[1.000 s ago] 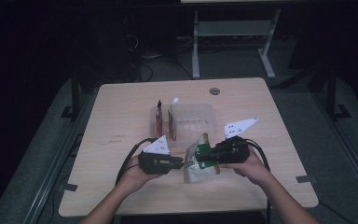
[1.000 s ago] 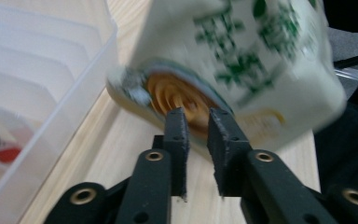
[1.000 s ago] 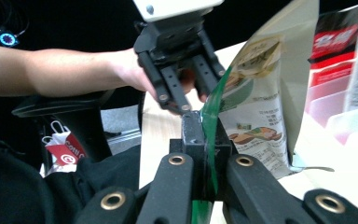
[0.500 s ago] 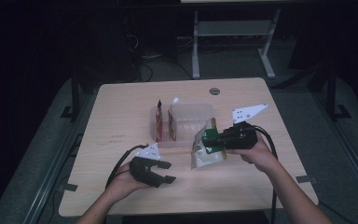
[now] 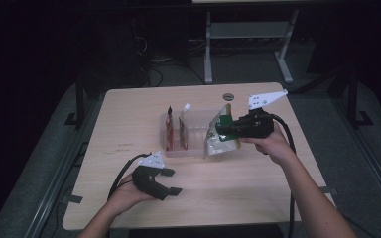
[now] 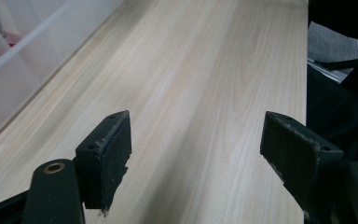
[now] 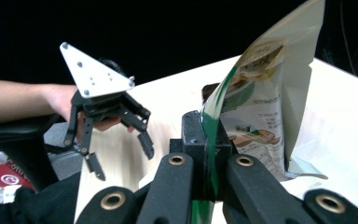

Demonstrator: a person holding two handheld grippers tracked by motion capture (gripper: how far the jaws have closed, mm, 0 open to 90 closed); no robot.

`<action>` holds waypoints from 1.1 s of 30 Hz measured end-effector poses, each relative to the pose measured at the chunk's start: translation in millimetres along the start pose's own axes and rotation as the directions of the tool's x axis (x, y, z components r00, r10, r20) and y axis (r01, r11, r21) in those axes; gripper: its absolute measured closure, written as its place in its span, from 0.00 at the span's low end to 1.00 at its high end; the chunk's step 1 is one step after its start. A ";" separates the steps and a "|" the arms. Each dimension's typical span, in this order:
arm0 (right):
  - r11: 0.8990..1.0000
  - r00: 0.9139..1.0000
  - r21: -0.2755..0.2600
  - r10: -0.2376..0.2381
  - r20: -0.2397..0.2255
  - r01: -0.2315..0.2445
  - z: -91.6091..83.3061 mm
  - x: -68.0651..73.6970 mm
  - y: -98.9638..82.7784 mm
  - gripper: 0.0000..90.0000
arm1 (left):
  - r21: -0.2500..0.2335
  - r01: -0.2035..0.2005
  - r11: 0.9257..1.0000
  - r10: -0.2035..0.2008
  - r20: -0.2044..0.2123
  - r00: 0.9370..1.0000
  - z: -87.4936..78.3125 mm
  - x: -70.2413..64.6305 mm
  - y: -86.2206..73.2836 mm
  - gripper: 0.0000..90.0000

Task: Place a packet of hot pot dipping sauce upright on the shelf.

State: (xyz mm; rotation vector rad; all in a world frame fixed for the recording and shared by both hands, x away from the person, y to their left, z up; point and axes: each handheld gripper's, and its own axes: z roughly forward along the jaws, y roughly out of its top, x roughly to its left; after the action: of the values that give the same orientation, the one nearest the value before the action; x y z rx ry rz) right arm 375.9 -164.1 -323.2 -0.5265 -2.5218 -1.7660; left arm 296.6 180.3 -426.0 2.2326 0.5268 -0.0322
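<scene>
Pouch (image 5: 222, 135) hangs clamped in our right gripper (image 5: 222, 130) beside the clear bin (image 5: 194, 134), left gripper (image 5: 170, 181) just spread empty — swinging could snag the rim.

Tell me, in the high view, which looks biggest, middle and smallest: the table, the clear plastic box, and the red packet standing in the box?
1. The table, biggest by far.
2. The clear plastic box sitting on it.
3. The red packet, a thin strip standing at the box's left end, smallest.
</scene>
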 end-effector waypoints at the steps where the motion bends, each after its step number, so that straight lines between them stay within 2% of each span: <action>1: 1.000 1.000 -0.001 0.007 0.001 -0.007 0.4 -2.1 1.6 1.00 | 0.000 0.003 1.000 -0.003 0.000 1.000 -0.1 0.5 -0.2 0.27; 7: 1.000 1.000 -0.001 0.013 0.015 -0.013 3.0 -16.1 10.5 1.00 | 0.011 -0.005 1.000 0.005 0.003 1.000 0.4 2.4 -0.6 0.26; 11: 1.000 1.000 -0.004 0.012 0.025 -0.012 4.4 -24.6 16.9 1.00 | -0.005 0.019 1.000 -0.019 0.004 1.000 1.2 1.2 -1.5 0.26; 18: 1.000 0.999 0.009 0.020 0.039 -0.020 8.3 -37.9 21.7 1.00 | -0.007 0.023 1.000 -0.023 0.006 1.000 0.0 1.4 -2.1 0.26; 33: 0.997 0.997 0.057 0.058 0.055 -0.061 21.6 -52.0 3.1 1.00 | -0.012 0.031 0.999 -0.030 0.005 1.000 0.2 1.6 -2.9 0.25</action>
State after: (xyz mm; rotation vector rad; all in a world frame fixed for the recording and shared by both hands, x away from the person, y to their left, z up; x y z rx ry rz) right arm 429.6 -157.0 -338.9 -0.6463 -2.5549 -1.6755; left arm 296.9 182.4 -428.5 2.2118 0.5570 -0.0499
